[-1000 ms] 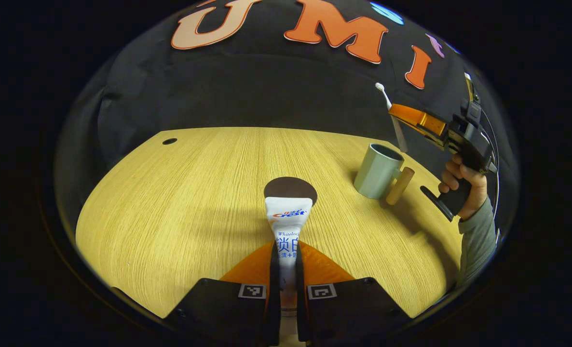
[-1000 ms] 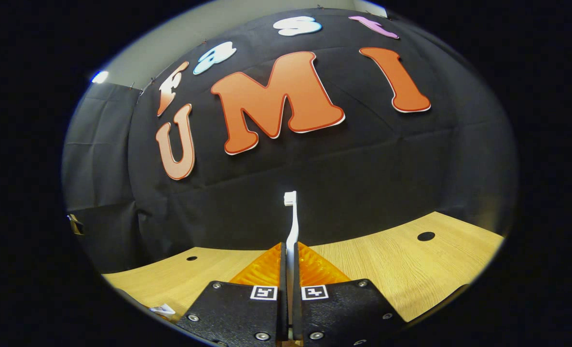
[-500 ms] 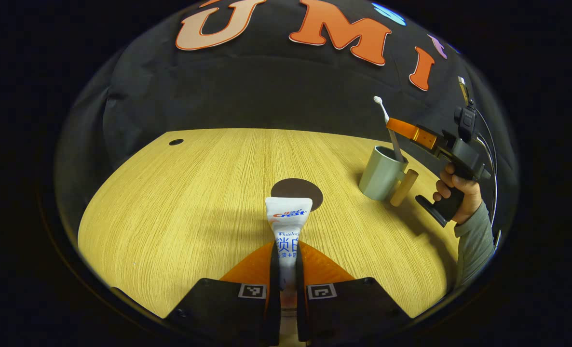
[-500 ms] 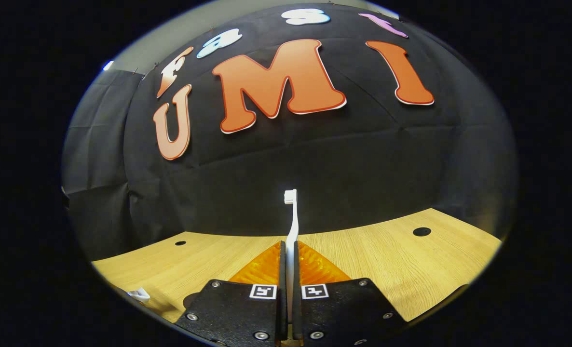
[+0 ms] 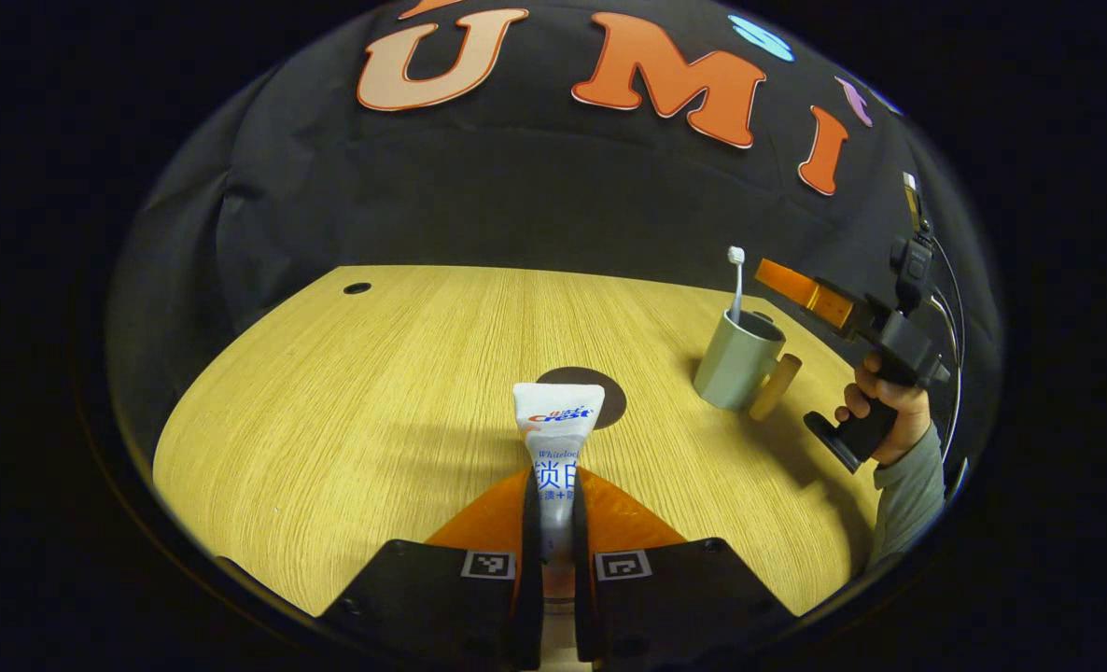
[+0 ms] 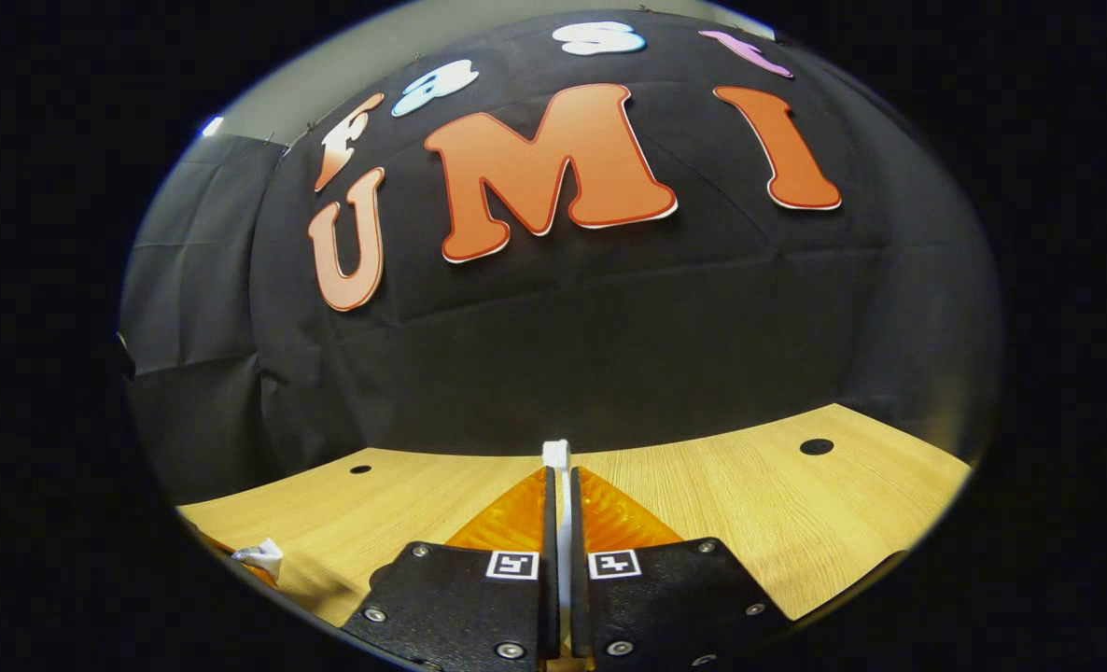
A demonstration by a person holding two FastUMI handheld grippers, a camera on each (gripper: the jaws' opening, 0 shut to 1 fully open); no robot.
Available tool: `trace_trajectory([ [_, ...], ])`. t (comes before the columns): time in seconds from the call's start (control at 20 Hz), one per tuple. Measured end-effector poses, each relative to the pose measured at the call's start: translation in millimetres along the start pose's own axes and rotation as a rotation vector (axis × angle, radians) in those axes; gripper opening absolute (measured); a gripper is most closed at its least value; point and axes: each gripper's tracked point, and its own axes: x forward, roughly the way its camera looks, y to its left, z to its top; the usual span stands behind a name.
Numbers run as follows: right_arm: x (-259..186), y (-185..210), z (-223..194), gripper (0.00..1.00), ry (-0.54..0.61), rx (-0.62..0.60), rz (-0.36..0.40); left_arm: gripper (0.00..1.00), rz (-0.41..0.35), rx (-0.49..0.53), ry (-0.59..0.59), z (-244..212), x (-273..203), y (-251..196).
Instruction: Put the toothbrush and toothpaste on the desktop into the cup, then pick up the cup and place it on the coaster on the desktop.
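My left gripper (image 5: 553,478) is shut on a white toothpaste tube (image 5: 556,420), held above the wooden desktop (image 5: 357,401) in front of the dark round coaster (image 5: 611,399). In the left gripper view a grey cup (image 5: 733,364) with a wooden handle (image 5: 775,385) stands right of the coaster. The white toothbrush (image 5: 736,280) stands upright in the cup, head up. My right gripper (image 5: 766,271) hovers just right of the brush, apart from it. In the right gripper view only a narrow slit separates the fingers of the right gripper (image 6: 561,474), and the toothbrush head (image 6: 555,454) peeks above the tips.
A person's hand (image 5: 889,411) and grey sleeve hold the right gripper at the table's right side. The desktop has small round holes (image 5: 357,288) (image 6: 816,446) near its back edge. The black booth wall stands close behind the table.
The toothbrush has slid down out of the right gripper's hold and now stands in the cup. The right gripper has drawn slightly right. The left gripper holds the tube almost still.
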Motion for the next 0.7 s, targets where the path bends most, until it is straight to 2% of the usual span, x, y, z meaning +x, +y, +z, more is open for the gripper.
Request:
trace_trajectory([
  [0.2, -20.2, 0.3, 9.0, 0.07, -0.01, -0.009, 0.007, 0.17, -0.021, 0.011, -0.032, 8.4, 8.6, -2.0],
  [0.5, -53.4, 0.4, 21.9, 0.25, -0.027, -0.034, 0.03, 0.17, -0.053, 0.017, -0.074, 25.6, 33.0, -10.4],
  [0.6, -60.8, -4.7, 19.1, 0.33, -0.007, -0.048, 0.014, 0.17, -0.063, 0.002, -0.092, 33.2, 41.8, -18.2],
  [0.65, -65.8, -5.9, 14.4, 0.41, 0.014, -0.053, 0.014, 0.17, -0.077, -0.004, -0.099, 36.0, 45.2, -24.6],
  [0.7, -69.6, -6.6, 11.9, 0.43, 0.027, -0.055, 0.017, 0.17, -0.091, -0.008, -0.105, 39.4, 45.7, -28.9],
])
